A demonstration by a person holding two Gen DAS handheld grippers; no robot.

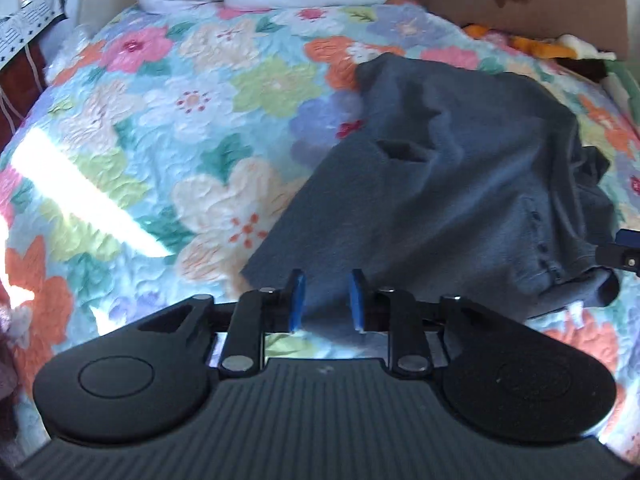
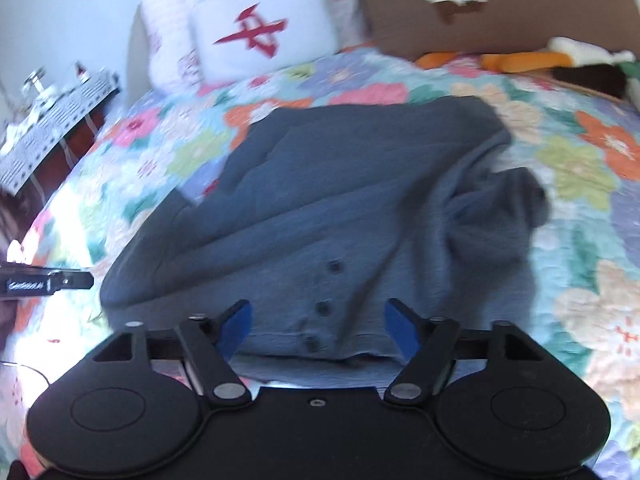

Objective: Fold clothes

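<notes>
A grey-blue buttoned shirt (image 1: 448,184) lies rumpled on a floral quilt (image 1: 160,140). In the left wrist view my left gripper (image 1: 326,300) hovers over the shirt's near left corner, jaws partly open, nothing between the blue pads. In the right wrist view the shirt (image 2: 340,200) fills the middle, with its button placket (image 2: 322,308) nearest. My right gripper (image 2: 318,328) is wide open just over the placket edge, empty. The right gripper's tip shows at the left view's right edge (image 1: 624,256); the left gripper's tip shows at the right view's left edge (image 2: 48,282).
White pillows (image 2: 256,28) lie at the head of the bed before a brown headboard (image 2: 500,12). Orange and white plush toys (image 2: 528,60) lie along the far right. A nightstand with a patterned cloth (image 2: 52,128) stands at the left. A sunlight strip (image 1: 88,196) crosses the quilt.
</notes>
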